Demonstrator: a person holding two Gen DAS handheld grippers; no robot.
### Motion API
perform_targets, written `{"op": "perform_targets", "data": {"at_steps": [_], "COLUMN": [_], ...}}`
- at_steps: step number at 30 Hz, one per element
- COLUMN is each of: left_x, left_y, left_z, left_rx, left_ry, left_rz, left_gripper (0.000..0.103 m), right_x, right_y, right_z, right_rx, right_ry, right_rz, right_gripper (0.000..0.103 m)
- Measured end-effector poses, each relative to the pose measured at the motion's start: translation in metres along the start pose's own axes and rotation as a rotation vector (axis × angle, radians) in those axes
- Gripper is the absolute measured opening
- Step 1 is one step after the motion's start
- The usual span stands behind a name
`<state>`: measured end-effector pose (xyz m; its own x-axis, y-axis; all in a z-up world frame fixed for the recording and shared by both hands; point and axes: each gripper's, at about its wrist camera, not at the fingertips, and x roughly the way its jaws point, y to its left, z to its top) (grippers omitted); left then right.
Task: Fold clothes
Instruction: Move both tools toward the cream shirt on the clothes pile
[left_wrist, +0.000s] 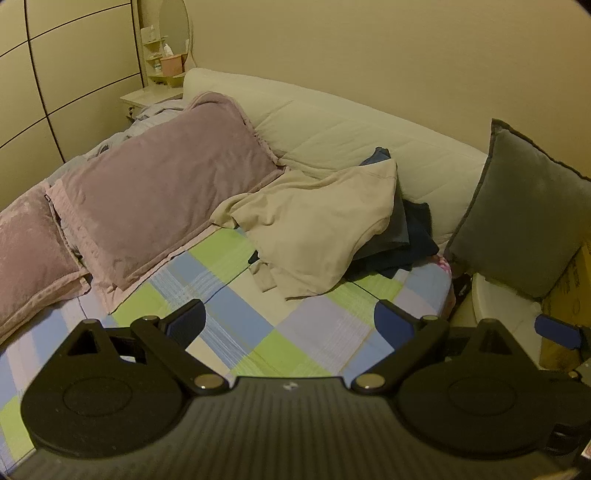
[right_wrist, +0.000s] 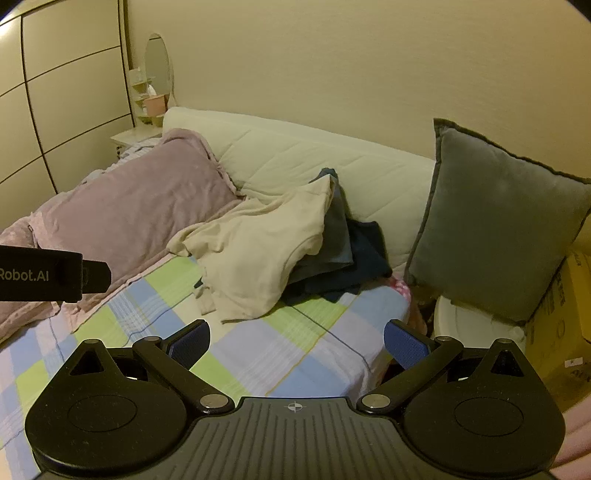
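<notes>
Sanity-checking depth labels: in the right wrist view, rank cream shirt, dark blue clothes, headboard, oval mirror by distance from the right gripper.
1. cream shirt, ahead on the checked sheet.
2. dark blue clothes, under and behind it, slightly right.
3. headboard, along the wall.
4. oval mirror, far left corner.

A cream top (left_wrist: 314, 229) is lying crumpled over a pile of darker clothes (left_wrist: 406, 236); the pile's leaning against the headboard, maybe navy and grey, hard to tell.
</notes>
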<state>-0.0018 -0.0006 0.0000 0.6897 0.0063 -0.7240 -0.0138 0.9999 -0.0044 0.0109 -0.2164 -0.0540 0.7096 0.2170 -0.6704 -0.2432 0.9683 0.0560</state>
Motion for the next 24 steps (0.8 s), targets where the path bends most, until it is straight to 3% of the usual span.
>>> {"op": "perform_targets", "data": {"at_steps": [5,15,24], "left_x": [-0.003,-0.004,0.002], "left_y": [-0.001,-0.032,-0.033], "left_z": [-0.004,-0.006,0.002], "left_rx": [-0.017,-0.001,0.022], "left_ry": [-0.014,-0.010,-0.015], "left_rz": [-0.006,0.048,0.030], "left_gripper": [0.097,0.097,0.097], "right_x": [0.002,-0.006,-0.015], "right_y": [-0.027,-0.014,-0.006], "right_z": [0.004,0.008,0.009], "right_rx": [-0.018,0.016,0.064], "right_ry": [0.001,-0.016,-0.033], "right_rz": [-0.019,-0.044,-0.073], "right_gripper": [0.103,0.103,0.103]}}
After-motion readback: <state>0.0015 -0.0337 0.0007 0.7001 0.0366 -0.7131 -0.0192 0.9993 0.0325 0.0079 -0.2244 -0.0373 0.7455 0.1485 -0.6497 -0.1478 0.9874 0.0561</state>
